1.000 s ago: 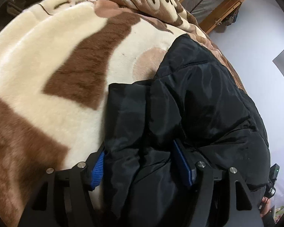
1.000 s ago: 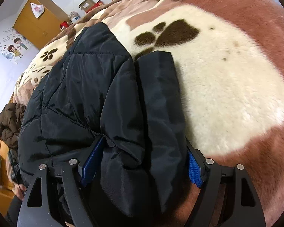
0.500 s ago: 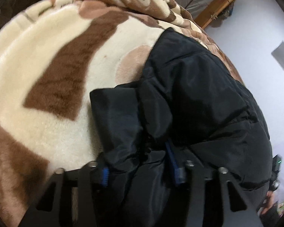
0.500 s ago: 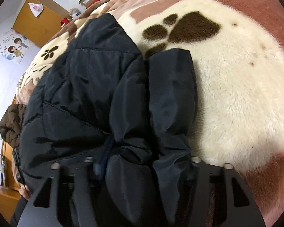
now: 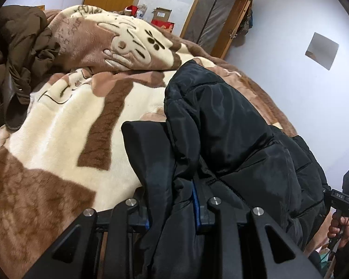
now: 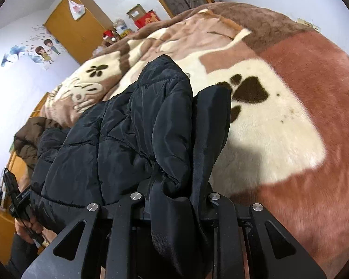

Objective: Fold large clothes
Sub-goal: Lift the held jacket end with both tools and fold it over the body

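Observation:
A black puffer jacket lies on a plush brown-and-cream blanket, and its near edge is lifted off the bed. My left gripper has a bunched fold of that edge between its blue pads, with the jaws closing on the fabric. In the right wrist view the same jacket hangs up from the blanket. My right gripper is closing on another fold with a flat sleeve beside it. The fabric hides both pairs of fingertips.
A brown coat is heaped at the bed's far left, also visible as a brown coat behind the jacket. A wooden wardrobe, boxes and a door stand beyond the bed. A person's hand shows at the edge.
Both grippers went from wide open around the jacket's edge to pinched on it. Both then rose, lifting the edge off the blanket, so the room came into view.

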Demonstrator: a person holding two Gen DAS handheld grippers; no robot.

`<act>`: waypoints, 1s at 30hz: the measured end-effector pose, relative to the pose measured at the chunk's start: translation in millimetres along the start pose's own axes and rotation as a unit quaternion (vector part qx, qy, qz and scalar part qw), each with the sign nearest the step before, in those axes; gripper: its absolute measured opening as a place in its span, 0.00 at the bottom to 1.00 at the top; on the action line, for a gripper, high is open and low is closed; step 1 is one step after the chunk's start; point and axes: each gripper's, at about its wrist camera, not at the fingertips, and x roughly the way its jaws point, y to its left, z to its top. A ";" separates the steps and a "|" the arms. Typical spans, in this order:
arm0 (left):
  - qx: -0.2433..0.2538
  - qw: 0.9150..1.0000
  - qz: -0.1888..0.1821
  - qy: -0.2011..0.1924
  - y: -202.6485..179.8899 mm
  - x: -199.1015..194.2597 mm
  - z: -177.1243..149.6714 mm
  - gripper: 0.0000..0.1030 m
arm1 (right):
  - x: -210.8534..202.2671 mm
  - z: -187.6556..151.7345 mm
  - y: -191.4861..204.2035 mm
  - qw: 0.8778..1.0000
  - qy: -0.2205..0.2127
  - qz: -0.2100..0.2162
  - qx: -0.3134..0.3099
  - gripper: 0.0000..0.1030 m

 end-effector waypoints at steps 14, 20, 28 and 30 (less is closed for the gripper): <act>-0.009 1.000 0.003 -0.014 10.9 -19.2 10.3 0.26 | 1.5 15.9 27.6 1.000 -0.016 0.022 -0.009 0.21; -0.011 0.999 0.006 -0.030 30.3 -4.2 51.8 0.26 | 35.0 49.3 51.0 0.999 -0.021 0.033 -0.016 0.21; -0.010 0.999 0.023 -0.044 62.9 31.7 110.2 0.26 | 100.9 91.0 78.6 0.999 -0.025 0.044 -0.018 0.22; -0.013 0.999 0.026 -0.040 73.2 48.8 118.4 0.26 | 121.2 96.8 81.3 0.999 -0.024 0.041 -0.022 0.22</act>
